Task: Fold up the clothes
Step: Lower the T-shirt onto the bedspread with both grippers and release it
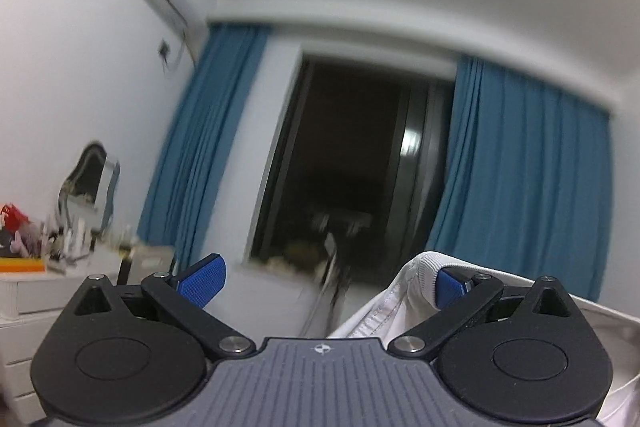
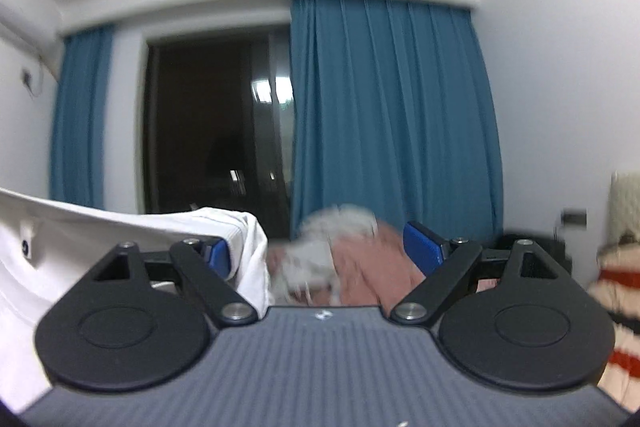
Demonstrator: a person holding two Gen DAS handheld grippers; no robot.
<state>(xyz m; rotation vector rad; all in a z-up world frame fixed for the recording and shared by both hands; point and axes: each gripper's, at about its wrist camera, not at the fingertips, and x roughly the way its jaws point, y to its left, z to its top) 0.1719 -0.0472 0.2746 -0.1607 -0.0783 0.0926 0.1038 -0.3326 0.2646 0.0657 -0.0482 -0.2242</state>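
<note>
White cotton, soft and light — the garment [image 1: 384, 307] will sag and slip wherever it is not pinned, so my judgement is that seams and the ribbed collar edge give the surest hold. Seen from the left wrist, the left gripper [image 1: 328, 279] stands wide; its left pad [image 1: 202, 279] is bare, while the cloth drapes over the right pad [image 1: 450, 285], hooked rather than pinched. Seen from the right wrist, the same white garment [image 2: 120, 227] stretches in from the left edge and hangs over the right gripper's [image 2: 326, 251] left pad [image 2: 220, 255] — jaws wide, nothing clamped. Pink clothes [image 2: 376, 263] lie beyond, apart.
</note>
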